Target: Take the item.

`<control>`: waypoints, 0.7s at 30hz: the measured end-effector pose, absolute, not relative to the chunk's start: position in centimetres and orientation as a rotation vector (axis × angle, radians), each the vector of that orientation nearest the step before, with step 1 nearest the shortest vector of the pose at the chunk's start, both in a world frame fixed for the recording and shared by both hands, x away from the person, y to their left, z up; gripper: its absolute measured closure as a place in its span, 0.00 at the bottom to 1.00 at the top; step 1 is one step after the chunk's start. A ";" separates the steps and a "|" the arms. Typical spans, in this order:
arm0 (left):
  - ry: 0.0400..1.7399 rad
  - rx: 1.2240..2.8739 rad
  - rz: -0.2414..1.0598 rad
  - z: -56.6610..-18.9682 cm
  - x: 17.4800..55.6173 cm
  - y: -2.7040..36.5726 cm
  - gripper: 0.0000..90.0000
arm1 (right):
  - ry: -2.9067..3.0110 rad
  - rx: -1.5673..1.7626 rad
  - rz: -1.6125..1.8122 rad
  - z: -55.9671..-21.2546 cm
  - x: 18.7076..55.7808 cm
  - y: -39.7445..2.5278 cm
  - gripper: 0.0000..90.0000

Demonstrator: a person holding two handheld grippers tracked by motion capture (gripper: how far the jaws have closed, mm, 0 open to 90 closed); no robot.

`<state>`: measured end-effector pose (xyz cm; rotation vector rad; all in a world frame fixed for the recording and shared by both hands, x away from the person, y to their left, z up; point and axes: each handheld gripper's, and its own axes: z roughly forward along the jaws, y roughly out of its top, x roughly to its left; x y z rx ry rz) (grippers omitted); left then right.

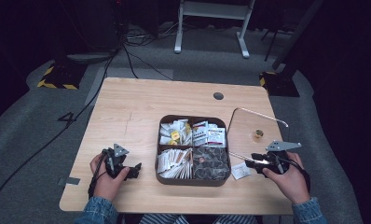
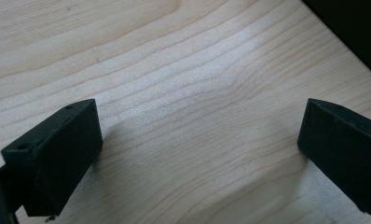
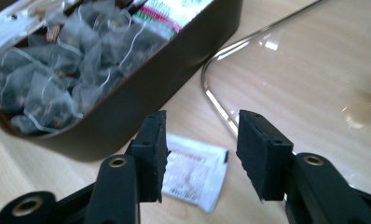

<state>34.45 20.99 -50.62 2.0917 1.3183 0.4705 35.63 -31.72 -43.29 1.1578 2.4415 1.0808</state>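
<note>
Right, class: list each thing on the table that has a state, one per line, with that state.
Box: open, compartments full.
Clear lid: off, flat on the table beside the box.
White packet: lying loose outside the box.
Left hand-held gripper: open, empty.
Right hand-held gripper: open above the packet.

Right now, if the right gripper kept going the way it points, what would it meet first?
Probably the white packet lying on the table between the right gripper's open jaws; beyond it, the brown box's wall.
</note>
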 end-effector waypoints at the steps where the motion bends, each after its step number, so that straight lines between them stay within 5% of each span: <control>1: 1.319 2.092 0.469 -50.6 34.4 21.0 0.00 | 2.432 1.155 1.084 -43.1 35.7 -31.8 0.58; 8: 1.318 2.092 0.469 -50.6 34.4 21.0 0.00 | 2.338 1.140 1.106 -42.3 37.2 -32.3 0.48; 21: 1.322 2.093 0.469 -50.6 34.7 20.7 0.00 | 2.210 1.169 1.113 -41.7 40.3 -33.1 0.43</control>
